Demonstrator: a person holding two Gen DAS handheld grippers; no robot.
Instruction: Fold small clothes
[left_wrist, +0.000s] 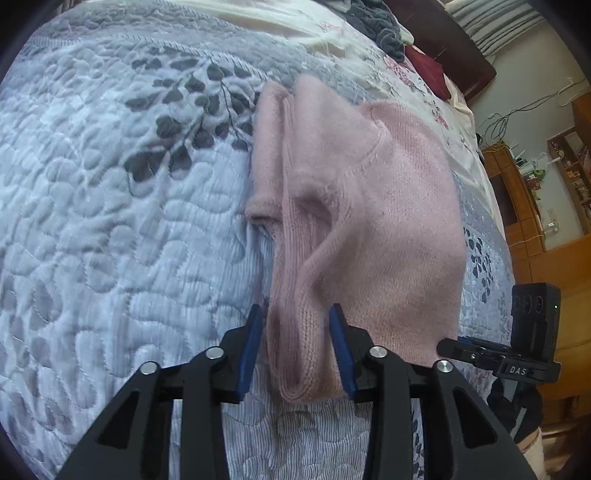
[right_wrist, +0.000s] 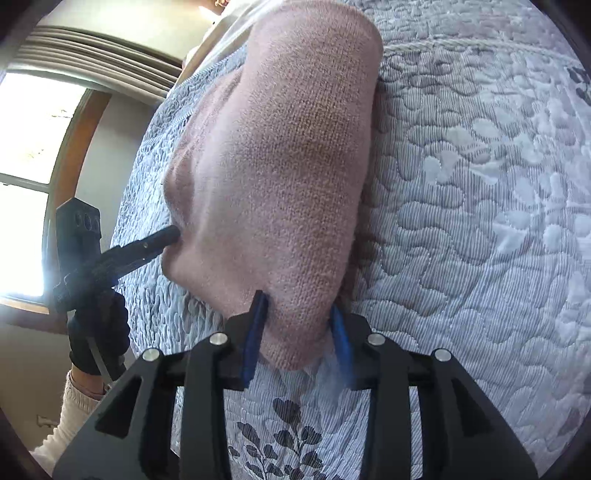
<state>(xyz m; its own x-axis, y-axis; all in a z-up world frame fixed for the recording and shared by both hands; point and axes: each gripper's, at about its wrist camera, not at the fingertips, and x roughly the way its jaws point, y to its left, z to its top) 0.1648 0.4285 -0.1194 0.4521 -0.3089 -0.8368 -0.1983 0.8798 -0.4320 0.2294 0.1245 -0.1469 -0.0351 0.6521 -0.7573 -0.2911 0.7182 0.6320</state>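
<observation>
Sweater: a pink knit sweater (left_wrist: 388, 206) lies folded on the quilt, its length running from near to far in both wrist views; the ribbed edge and a bunched sleeve sit along its left side in the left wrist view.
Quilt: a pale blue-grey quilt (left_wrist: 110, 221) with stitched pebble shapes and dark leaf prints covers the bed under the sweater.
Left gripper: the left gripper (left_wrist: 297, 350) has its blue pads on either side of the sweater's near ribbed fold, partly open with the knit between them; whether the pads press the cloth I cannot tell.
Right gripper: the right gripper (right_wrist: 297, 339) straddles the sweater's near corner, jaws partly open, the pink knit filling the gap; whether it is truly clamped I cannot tell.
Other view of left gripper: in the right wrist view its black tip touches the sweater's left edge, held by a hand (right_wrist: 98, 332) in a dark glove with a pale sleeve.
Far end: dark grey and red cloth (left_wrist: 424, 66) lies heaped near the headboard, well apart from the sweater.
Right side: wooden shelves (left_wrist: 524, 192) stand beyond the bed.
</observation>
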